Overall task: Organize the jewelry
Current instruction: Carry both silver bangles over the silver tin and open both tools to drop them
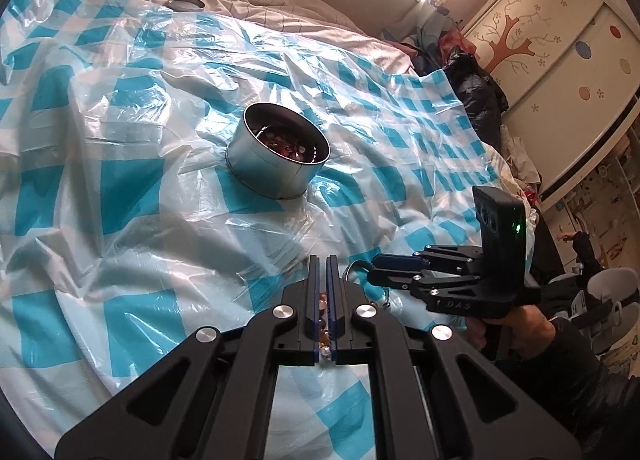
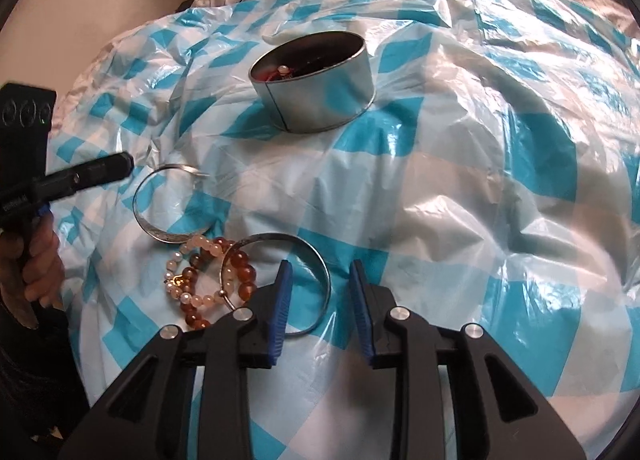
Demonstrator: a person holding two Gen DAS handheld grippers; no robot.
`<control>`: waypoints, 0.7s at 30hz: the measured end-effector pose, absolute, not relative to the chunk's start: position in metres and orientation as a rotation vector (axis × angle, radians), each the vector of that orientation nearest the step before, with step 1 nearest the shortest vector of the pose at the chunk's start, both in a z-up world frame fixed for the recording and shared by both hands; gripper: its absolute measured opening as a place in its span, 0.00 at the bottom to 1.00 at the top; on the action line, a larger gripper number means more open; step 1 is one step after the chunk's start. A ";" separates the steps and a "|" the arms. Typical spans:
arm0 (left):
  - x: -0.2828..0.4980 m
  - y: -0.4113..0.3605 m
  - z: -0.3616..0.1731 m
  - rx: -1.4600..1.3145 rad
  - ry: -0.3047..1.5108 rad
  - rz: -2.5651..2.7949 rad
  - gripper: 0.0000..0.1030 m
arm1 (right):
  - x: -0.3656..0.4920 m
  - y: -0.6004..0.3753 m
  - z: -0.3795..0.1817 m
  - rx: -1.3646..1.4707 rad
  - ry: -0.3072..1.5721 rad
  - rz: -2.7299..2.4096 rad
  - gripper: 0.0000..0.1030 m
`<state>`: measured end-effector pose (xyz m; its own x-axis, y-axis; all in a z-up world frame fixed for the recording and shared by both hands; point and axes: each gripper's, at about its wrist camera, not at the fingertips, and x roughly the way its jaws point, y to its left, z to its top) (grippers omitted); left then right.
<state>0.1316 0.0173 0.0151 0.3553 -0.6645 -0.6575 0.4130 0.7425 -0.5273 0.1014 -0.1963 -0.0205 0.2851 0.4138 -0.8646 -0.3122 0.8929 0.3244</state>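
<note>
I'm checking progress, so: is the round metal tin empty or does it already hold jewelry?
Not empty. The tin stands upright and lidless; reddish beads and a pearl show inside.

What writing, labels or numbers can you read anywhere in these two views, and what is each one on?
"DAS": raised letters on the black body of the right gripper, seen from the left wrist camera; a character before them is too faint to read.
Marking on the side of the left gripper, at the left edge of the right wrist view: too blurred to read.
Engraved band on the inside of the silver bangle: too small to tell.
Round tin: no label showing.
</note>
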 end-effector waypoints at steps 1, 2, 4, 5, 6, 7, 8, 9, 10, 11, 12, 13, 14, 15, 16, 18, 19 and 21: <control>0.132 0.017 0.015 -0.292 0.985 -0.707 0.03 | 0.101 -0.191 -0.021 0.063 1.185 0.482 0.12; 0.132 0.017 0.015 -0.289 0.986 -0.703 0.03 | 0.100 -0.188 -0.020 0.031 1.178 0.477 0.09; 0.133 0.017 0.013 -0.278 0.996 -0.692 0.03 | 0.098 -0.184 -0.017 -0.009 1.165 0.476 0.03; 0.133 0.017 0.012 -0.264 1.001 -0.678 0.03 | 0.097 -0.183 -0.015 -0.011 1.159 0.476 0.03; 0.133 0.017 0.010 -0.239 1.005 -0.651 0.03 | 0.097 -0.184 -0.012 -0.008 1.148 0.475 0.03; 0.135 0.018 0.008 -0.230 1.012 -0.630 0.03 | 0.097 -0.185 -0.010 -0.007 1.141 0.473 0.03; 0.137 0.021 0.004 -0.222 1.022 -0.597 0.03 | 0.098 -0.187 -0.006 -0.001 1.127 0.467 0.03; 0.139 0.022 0.001 -0.209 1.030 -0.575 0.03 | 0.098 -0.189 -0.004 0.007 1.120 0.462 0.03; 0.141 0.022 -0.003 -0.192 1.041 -0.554 0.03 | 0.099 -0.192 -0.002 0.013 1.116 0.459 0.03; 0.143 0.020 -0.008 -0.176 1.063 -0.550 0.03 | 0.100 -0.194 -0.001 0.015 1.110 0.453 0.03; 0.143 0.019 -0.012 -0.155 1.076 -0.541 0.04 | 0.100 -0.197 0.001 0.023 1.101 0.442 0.03; 0.143 0.016 -0.017 -0.127 1.088 -0.527 0.04 | 0.100 -0.199 0.002 0.030 1.099 0.435 0.03; 0.143 0.011 -0.022 -0.076 1.106 -0.506 0.07 | 0.101 -0.201 0.002 0.033 1.096 0.427 0.03; 0.143 0.008 -0.026 -0.041 1.116 -0.490 0.08 | 0.102 -0.204 0.003 0.040 1.093 0.419 0.03; 0.143 0.007 -0.030 -0.025 1.125 -0.482 0.11 | 0.102 -0.205 0.003 0.045 1.092 0.416 0.03; 0.143 0.005 -0.034 -0.019 1.134 -0.480 0.13 | 0.102 -0.208 0.003 0.055 1.092 0.417 0.04; 0.143 0.005 -0.034 -0.015 1.132 -0.477 0.13 | 0.102 -0.208 0.003 0.059 1.092 0.419 0.03; 0.141 0.002 -0.034 -0.002 1.127 -0.489 0.05 | 0.103 -0.208 0.003 0.071 1.094 0.421 0.04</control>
<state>0.1410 0.0016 -0.0339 0.3352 -0.3763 -0.8637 0.3738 0.8946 -0.2447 0.1029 -0.2083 0.0026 0.3886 0.3651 -0.8460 -0.2959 0.9190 0.2607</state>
